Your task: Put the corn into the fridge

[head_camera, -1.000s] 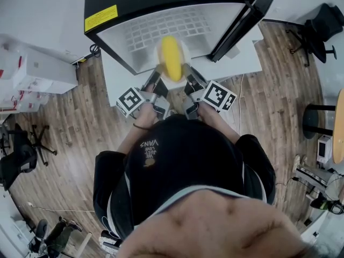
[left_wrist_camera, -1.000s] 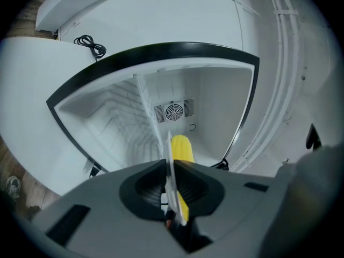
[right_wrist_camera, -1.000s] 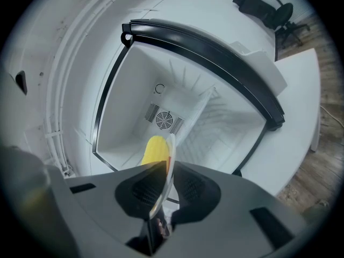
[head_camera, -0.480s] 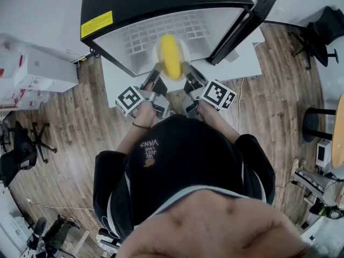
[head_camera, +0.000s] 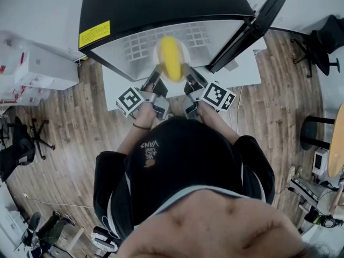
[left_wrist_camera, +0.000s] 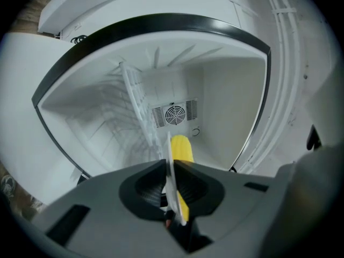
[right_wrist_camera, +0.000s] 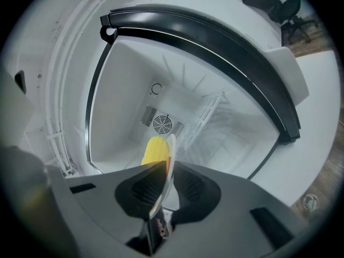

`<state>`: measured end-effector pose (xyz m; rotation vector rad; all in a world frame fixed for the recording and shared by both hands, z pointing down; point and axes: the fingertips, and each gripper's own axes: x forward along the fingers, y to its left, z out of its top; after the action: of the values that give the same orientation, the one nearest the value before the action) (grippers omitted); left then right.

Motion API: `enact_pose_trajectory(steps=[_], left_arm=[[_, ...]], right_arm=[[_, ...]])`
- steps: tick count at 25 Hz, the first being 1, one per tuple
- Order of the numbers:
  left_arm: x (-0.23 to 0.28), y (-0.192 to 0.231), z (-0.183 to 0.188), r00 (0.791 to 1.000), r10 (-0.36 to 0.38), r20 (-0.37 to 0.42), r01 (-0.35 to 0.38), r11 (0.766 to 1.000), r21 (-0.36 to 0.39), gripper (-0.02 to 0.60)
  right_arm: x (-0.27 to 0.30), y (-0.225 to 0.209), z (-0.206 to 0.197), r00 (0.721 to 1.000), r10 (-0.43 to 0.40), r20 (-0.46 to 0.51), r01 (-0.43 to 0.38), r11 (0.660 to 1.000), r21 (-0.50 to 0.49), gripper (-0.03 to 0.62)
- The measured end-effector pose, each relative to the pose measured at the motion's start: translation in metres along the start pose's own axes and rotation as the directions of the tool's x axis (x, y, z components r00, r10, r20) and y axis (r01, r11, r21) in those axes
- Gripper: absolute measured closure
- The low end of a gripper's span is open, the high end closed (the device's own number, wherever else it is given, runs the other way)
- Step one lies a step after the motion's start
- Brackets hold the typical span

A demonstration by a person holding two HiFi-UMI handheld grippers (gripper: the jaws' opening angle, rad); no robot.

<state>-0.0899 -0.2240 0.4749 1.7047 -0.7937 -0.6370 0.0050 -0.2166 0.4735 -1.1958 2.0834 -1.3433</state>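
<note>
We had the white plate [head_camera: 157, 51] gripped by its rim from both sides. Our left gripper [head_camera: 156, 78] was clenched on its 8 o'clock edge and our right gripper [head_camera: 188, 75] on its 4 o'clock edge. The corn [head_camera: 171, 58] lay on the plate, at the mouth of the open fridge [head_camera: 161, 4] at our 12 o'clock. The fridge's door [head_camera: 252, 28] stood out toward 2 o'clock.

Floor: brown wood-plank laminate [head_camera: 70, 128], evenly lit, no hard shadows.
Left edge: stack of white cardboard boxes [head_camera: 37, 71] beside a plain white wall [head_camera: 43, 9]. Below them, a black wheeled office chair [head_camera: 16, 155].
Centre: white flat-topped table [head_camera: 247, 69].
Upper right: second black office chair [head_camera: 325, 39].
Right edge: rim of a round pale-wood tabletop [head_camera: 338, 138]. A black round-based stand [head_camera: 312, 125] is just beside it.
</note>
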Motion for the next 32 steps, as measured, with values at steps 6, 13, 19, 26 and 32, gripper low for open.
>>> enact_pose_trajectory(steps=[6, 13, 19, 26, 32], left_arm=[[0.011, 0.004, 0.003, 1.000, 0.016, 0.015, -0.016, 1.000, 0.000, 0.538], [0.022, 0.005, 0.007, 1.000, 0.009, 0.030, -0.009, 1.000, -0.009, 0.538], [0.022, 0.012, 0.008, 0.998, 0.044, 0.048, -0.043, 0.999, -0.028, 0.538], [0.027, 0.015, 0.009, 0.996, 0.059, 0.068, -0.057, 0.998, -0.038, 0.538], [0.029, 0.018, 0.008, 0.995, 0.068, 0.078, -0.064, 0.997, -0.054, 0.538]], right_arm=[[0.008, -0.005, 0.010, 1.000, 0.002, -0.009, -0.002, 1.000, 0.000, 0.557], [0.016, -0.010, 0.019, 1.000, 0.004, -0.025, -0.004, 1.000, 0.001, 0.557], [0.021, -0.013, 0.020, 0.999, 0.005, -0.046, -0.005, 1.000, 0.004, 0.557], [0.026, -0.019, 0.023, 0.998, 0.010, -0.065, -0.009, 1.000, 0.013, 0.557], [0.029, -0.023, 0.024, 0.997, 0.007, -0.079, -0.006, 1.000, 0.021, 0.557]])
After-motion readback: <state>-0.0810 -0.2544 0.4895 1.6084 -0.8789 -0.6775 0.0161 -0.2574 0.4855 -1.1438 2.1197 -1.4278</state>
